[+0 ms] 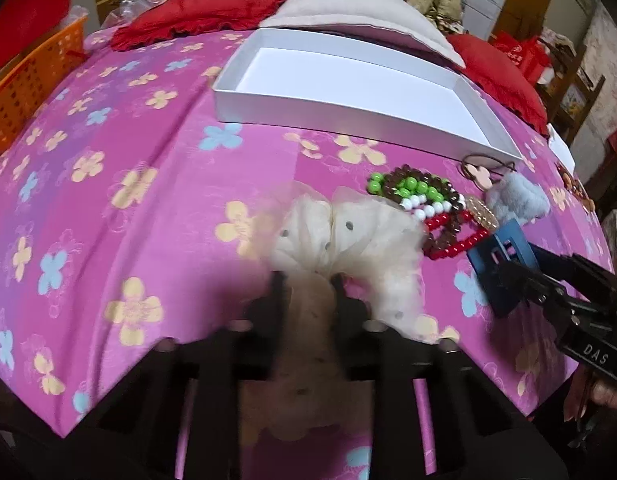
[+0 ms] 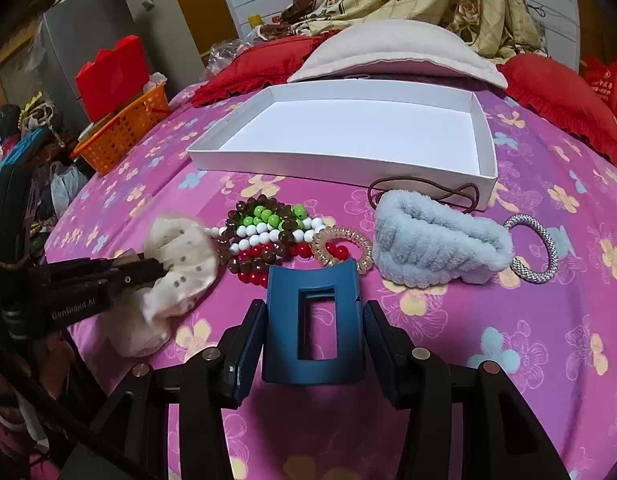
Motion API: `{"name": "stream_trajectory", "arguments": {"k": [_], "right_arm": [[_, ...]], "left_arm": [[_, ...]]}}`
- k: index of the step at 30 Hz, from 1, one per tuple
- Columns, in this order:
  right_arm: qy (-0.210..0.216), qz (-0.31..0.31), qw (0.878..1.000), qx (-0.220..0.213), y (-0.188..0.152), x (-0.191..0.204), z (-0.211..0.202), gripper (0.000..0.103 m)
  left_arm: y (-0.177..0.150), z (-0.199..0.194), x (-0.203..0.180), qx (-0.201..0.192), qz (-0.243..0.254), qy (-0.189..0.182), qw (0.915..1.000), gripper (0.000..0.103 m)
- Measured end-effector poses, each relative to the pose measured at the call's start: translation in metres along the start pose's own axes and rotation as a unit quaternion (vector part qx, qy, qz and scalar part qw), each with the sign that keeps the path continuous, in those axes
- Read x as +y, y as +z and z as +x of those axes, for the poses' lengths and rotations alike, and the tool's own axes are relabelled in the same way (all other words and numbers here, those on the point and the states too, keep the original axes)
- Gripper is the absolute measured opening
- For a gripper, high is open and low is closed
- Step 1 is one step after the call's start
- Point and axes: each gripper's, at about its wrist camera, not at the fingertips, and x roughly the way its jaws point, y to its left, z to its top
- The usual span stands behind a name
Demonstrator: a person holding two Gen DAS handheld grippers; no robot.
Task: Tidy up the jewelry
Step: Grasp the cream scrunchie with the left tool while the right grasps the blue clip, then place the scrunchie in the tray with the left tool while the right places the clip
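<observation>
A cream dotted scrunchie lies on the pink flowered bedspread, and my left gripper is shut on its near end. My right gripper is shut on a blue hair claw clip, its pads pressing both sides. Behind the clip lie beaded bracelets in brown, green, white and red, a clear spiral hair tie, a pale blue fluffy band, a silver bangle and a brown elastic. A shallow white box stands open behind them with nothing inside.
An orange basket stands at the bed's left edge. Red cushions and a beige pillow lie behind the box. The bedspread left of the scrunchie is bare. Clutter fills the floor to the left.
</observation>
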Motion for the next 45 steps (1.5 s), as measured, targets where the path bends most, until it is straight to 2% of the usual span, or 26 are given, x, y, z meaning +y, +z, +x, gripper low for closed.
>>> {"name": "stream_trajectory", "arguments": {"k": [3,10,19,25,32,38,45], "right_arm": [[0.008,0.0,1.0,-0.015,0.002,0.001,-0.011,0.048],[0.011,-0.007,0.999,-0.046,0.015,0.007,-0.037,0.048],[-0.017,-0.002,0.997,-0.071,0.065,-0.016,-0.047,0.048],[-0.028,0.006,0.998,-0.06,0.107,-0.035,-0.023,0.048],[-0.038,0.026,0.999,-0.028,0.138,-0.058,0.027,0.048],[-0.05,0.04,0.998,-0.001,0.151,-0.08,0.062,0.048],[-0.058,0.052,0.997,0.026,0.152,-0.093,0.086,0.048]], "left_arm": [[0.002,-0.009,0.003,-0.002,-0.011,-0.019,0.9998,0.015],[0.015,-0.039,-0.002,-0.037,-0.007,-0.029,0.9989,0.014],[0.066,-0.06,-0.013,-0.087,0.003,-0.017,0.9961,0.014],[0.111,-0.038,-0.013,-0.092,-0.004,0.002,0.9958,0.014],[0.159,0.012,-0.005,-0.071,-0.02,0.027,0.9969,0.014],[0.182,0.055,0.005,-0.046,-0.027,0.05,0.9973,0.014],[0.191,0.091,0.015,-0.018,-0.034,0.07,0.9968,0.016]]}}
